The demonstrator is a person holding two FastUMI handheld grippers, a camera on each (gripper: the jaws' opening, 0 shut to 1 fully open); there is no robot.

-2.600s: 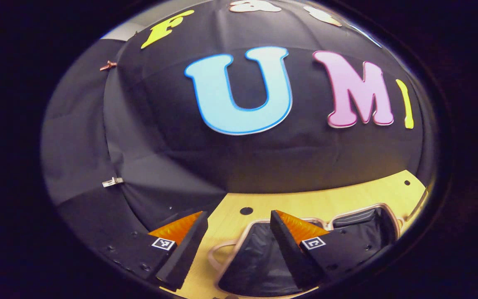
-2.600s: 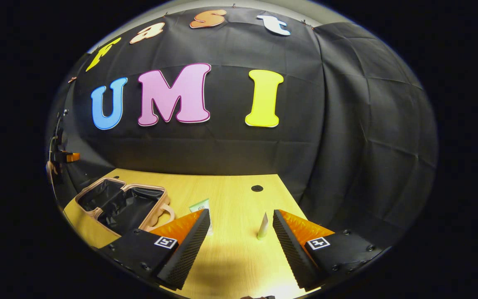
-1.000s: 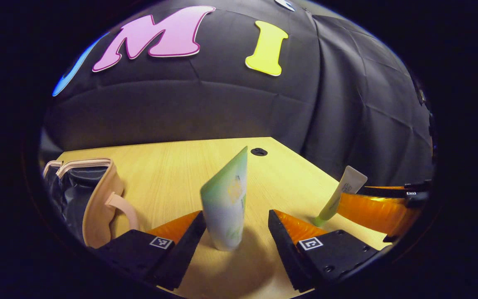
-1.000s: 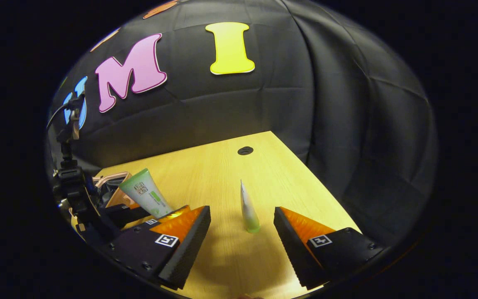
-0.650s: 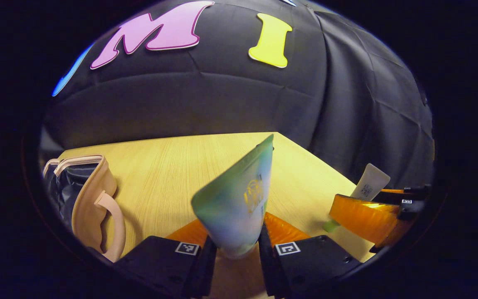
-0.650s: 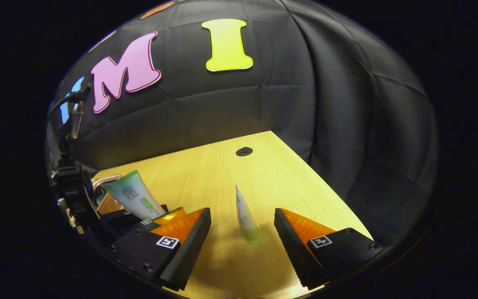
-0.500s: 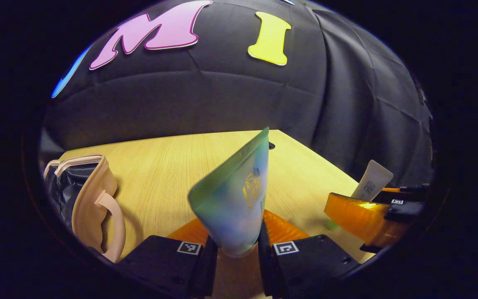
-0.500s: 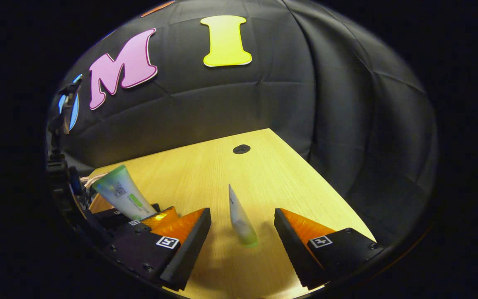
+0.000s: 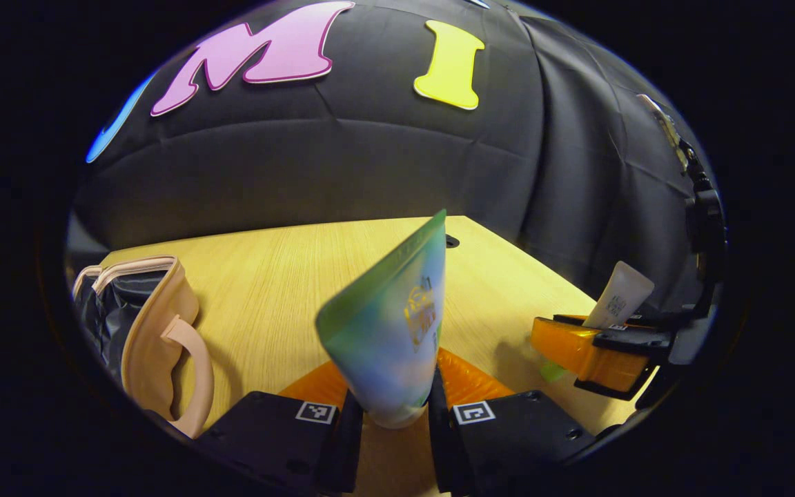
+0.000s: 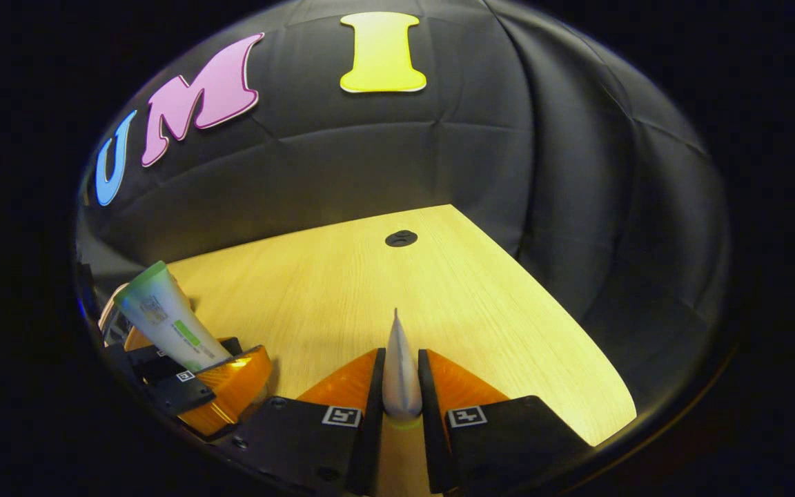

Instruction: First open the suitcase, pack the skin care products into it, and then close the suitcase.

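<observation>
The left gripper [image 9: 389, 421] is clamped on the lower end of a green tube [image 9: 389, 338], both fingers pressing its sides, the flat crimped end pointing up over the middle of the table [image 9: 266, 276]. The right gripper [image 10: 401, 407] is clamped likewise on a slim white tube [image 10: 399, 373], nearer the table's right edge. The suitcase [image 9: 142, 324] lies open by the left edge, dark lining showing, handle toward the centre.

Both tubes look light and soft-walled: they would likely dent under pressure and could slip if pinched near the thin crimp. The firmer end by the cap, where each is held, seems the safer place to grip.

The left gripper view shows the suitcase and the white tube's broad face with its printed label, held by the right gripper at the table's right edge. The right gripper view shows that tube edge-on, a thin blade, and the green tube's other face in the left gripper [image 10: 194, 376].
</observation>
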